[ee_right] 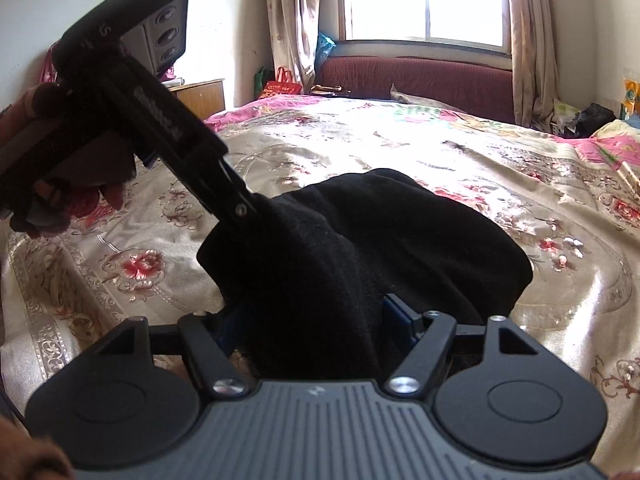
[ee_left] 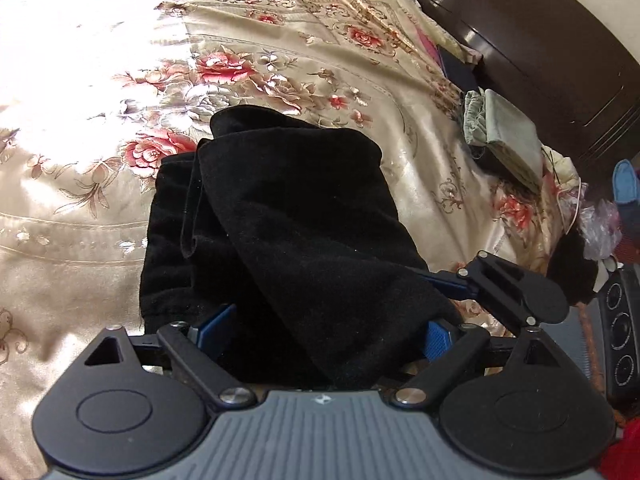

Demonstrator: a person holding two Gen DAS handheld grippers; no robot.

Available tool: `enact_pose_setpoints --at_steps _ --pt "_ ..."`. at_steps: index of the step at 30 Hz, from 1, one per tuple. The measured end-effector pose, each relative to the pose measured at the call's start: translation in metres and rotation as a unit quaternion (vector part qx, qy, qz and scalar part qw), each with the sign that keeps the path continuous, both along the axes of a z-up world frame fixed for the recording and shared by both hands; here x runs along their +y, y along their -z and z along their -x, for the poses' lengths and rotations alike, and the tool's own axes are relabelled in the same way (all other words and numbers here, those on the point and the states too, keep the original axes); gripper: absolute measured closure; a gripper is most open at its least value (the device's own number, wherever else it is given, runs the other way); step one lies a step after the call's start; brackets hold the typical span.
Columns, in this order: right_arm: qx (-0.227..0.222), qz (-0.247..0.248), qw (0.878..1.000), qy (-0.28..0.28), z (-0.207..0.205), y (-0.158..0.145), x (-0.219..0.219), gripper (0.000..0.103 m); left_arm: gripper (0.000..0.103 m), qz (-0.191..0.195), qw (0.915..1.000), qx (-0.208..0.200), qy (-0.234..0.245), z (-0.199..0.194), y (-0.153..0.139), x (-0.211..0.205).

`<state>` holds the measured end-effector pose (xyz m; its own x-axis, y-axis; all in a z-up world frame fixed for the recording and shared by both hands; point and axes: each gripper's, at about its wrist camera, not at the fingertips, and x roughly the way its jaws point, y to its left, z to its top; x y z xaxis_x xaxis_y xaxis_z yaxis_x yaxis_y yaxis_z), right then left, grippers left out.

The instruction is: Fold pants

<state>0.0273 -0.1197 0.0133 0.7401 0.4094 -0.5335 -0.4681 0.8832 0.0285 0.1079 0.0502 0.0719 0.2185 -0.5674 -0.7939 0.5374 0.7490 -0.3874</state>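
Observation:
Black pants [ee_left: 280, 208] lie bunched and partly folded on a floral satin bedspread [ee_left: 100, 80]. My left gripper [ee_left: 326, 332] stands wide, its blue pads [ee_left: 216, 328] showing on either side of a raised fold of the pants. My right gripper [ee_left: 440, 282] reaches into the cloth from the right. In the right wrist view the pants [ee_right: 380, 240] fill the gap of my right gripper [ee_right: 316, 316]. Its jaws stand wide, and one blue pad [ee_right: 400, 316] is bare. A hand holds my left gripper [ee_right: 250, 204], whose tips are sunk in the cloth's far left edge.
A folded grey-green cloth [ee_left: 508, 144] and a dark flat item [ee_left: 456, 68] lie near the dark wooden headboard [ee_left: 540, 40]. Beyond the bed are a maroon bench [ee_right: 420, 80] under a bright window [ee_right: 424, 0] and a wooden nightstand [ee_right: 200, 96]. Clutter lies at the bed's right edge.

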Motion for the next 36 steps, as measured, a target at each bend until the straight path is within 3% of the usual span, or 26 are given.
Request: enact_pose_setpoints --at_steps 2,5,8,11,14,17,21,23,25,27,28,29,30,32,36 --pt "-0.006 0.012 1.000 0.002 -0.002 0.001 0.004 0.031 0.000 0.001 0.9999 -0.004 -0.011 -0.001 0.000 0.001" --pt "-0.009 0.015 1.000 0.003 -0.001 0.000 0.003 0.031 0.000 0.039 0.9986 0.033 -0.013 -0.005 0.005 0.005" --pt "-0.015 0.022 1.000 0.000 0.001 0.002 0.003 0.031 0.000 0.033 0.9991 0.022 -0.012 -0.002 -0.001 0.007" --pt "-0.011 0.017 1.000 -0.003 0.001 0.002 0.001 0.031 0.000 0.061 0.9975 0.032 -0.014 -0.002 -0.010 0.016" --pt "-0.005 0.007 1.000 -0.001 -0.002 0.003 0.000 0.031 0.000 0.049 0.9986 0.011 -0.020 0.000 -0.016 0.017" --pt "-0.005 0.006 1.000 0.000 0.000 0.002 -0.002 0.031 0.000 0.085 0.9955 0.023 -0.036 -0.005 -0.014 0.021" --pt "-0.007 0.005 1.000 0.003 -0.001 0.004 0.000 0.031 0.000 0.053 0.9959 0.011 -0.073 -0.015 -0.005 0.016" --pt "-0.009 0.009 1.000 0.001 -0.001 0.005 0.002 0.031 0.000 0.045 0.9950 0.027 -0.085 -0.021 0.011 0.007" --pt "-0.016 0.018 1.000 -0.001 0.000 0.006 0.004 0.031 0.004 0.018 0.9950 0.029 -0.093 -0.024 0.025 -0.007" --pt "-0.022 0.039 0.999 0.001 -0.002 0.009 0.007 0.032 0.029 -0.019 0.9957 0.001 -0.091 -0.023 0.026 -0.024" --pt "-0.017 0.042 0.999 0.002 -0.004 0.010 0.006 0.033 0.033 -0.033 0.9956 -0.014 -0.086 -0.022 0.021 -0.029" --pt "-0.009 0.034 0.999 0.004 -0.008 0.009 0.004 0.038 0.042 -0.043 0.9955 -0.030 -0.079 -0.022 0.014 -0.033" --pt "0.000 0.023 1.000 0.006 -0.011 0.007 0.000 0.053 0.052 -0.047 0.9953 -0.038 -0.075 -0.022 0.009 -0.035" --pt "0.022 -0.014 1.000 0.014 -0.019 -0.008 -0.007 0.077 0.061 -0.048 0.9955 -0.046 -0.068 -0.027 -0.005 -0.034" --pt "0.018 -0.057 0.998 0.022 -0.029 -0.042 -0.008 0.081 0.064 -0.046 0.9940 -0.091 -0.040 -0.034 -0.034 -0.034"
